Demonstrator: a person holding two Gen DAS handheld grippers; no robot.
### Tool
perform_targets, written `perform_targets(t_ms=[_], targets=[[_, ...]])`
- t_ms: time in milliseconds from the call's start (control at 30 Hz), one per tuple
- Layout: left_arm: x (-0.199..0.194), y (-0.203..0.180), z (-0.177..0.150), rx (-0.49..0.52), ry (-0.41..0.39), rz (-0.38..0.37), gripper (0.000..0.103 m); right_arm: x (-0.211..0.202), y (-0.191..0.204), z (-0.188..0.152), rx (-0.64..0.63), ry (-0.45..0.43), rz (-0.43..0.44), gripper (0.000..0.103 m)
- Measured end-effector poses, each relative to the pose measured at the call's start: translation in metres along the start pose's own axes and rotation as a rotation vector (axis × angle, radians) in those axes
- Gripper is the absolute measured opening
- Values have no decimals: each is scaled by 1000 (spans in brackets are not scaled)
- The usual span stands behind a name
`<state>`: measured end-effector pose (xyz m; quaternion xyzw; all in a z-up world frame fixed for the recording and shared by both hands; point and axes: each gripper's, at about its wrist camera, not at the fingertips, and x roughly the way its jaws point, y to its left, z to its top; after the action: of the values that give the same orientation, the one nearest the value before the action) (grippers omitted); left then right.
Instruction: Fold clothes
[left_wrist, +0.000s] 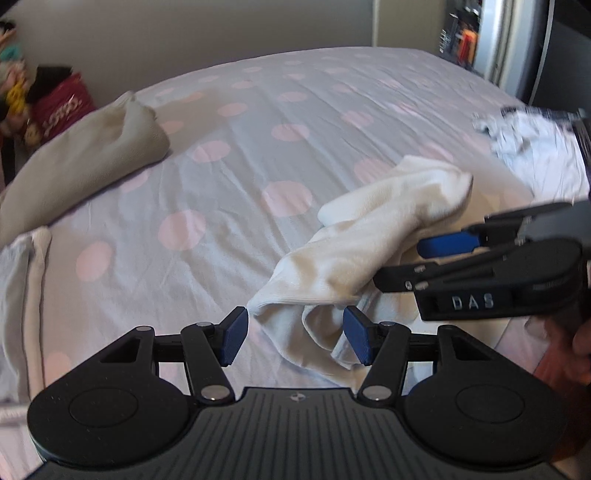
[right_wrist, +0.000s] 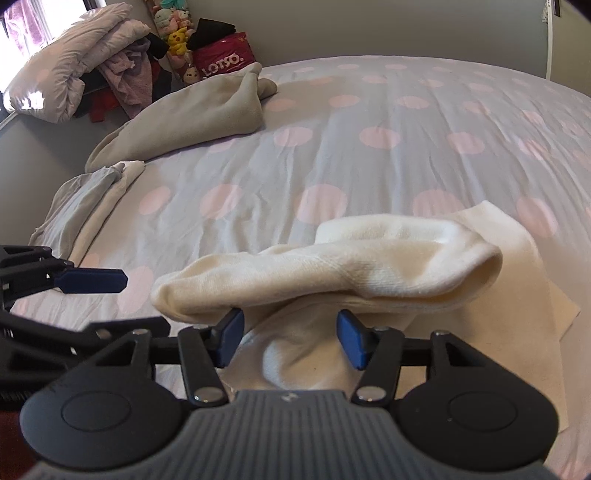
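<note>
The white sock (right_wrist: 332, 266) lies on the bed (right_wrist: 369, 147), long axis crosswise to the right gripper (right_wrist: 290, 338), whose part-open jaws straddle its lower fold without pressing; the left gripper (left_wrist: 295, 334), also part-open, is empty.

Far left by the wall, a red bag (right_wrist: 226, 59) shows white lettering that reads "LOTSO." in the right wrist view. In the left wrist view, raised letters "DAS" stand on the black body of the right gripper (left_wrist: 417, 258), at the near right. Nothing else is legible.
</note>
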<state>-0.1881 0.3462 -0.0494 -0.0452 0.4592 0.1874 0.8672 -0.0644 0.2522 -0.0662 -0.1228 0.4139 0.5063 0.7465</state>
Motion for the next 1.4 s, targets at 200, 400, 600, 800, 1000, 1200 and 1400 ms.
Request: perform_targets(t_ms=[200, 400, 600, 800, 1000, 1200, 1400], targets=[[28, -5, 8, 37, 8, -62, 36, 16, -1, 2, 45, 21, -28, 40], [38, -1, 17, -18, -4, -121, 8, 14, -14, 0, 70, 24, -39, 10], [17, 16, 26, -121, -67, -97, 1, -29, -31, -2, 17, -23, -84, 9], [-1, 29, 37, -166, -106, -70, 1, -88, -81, -5, -10, -65, -244, 9], [-2, 16, 38, -119, -94, -41, 1, -125, -139, -9, 40, -104, -414, 9], [-3, 10, 37, -172, -82, -115, 1, -125, -172, -13, 85, -62, -489, 10], [-8, -19, 37, -120, -75, -188, 1, -121, -139, -29, -40, -46, -450, 39]])
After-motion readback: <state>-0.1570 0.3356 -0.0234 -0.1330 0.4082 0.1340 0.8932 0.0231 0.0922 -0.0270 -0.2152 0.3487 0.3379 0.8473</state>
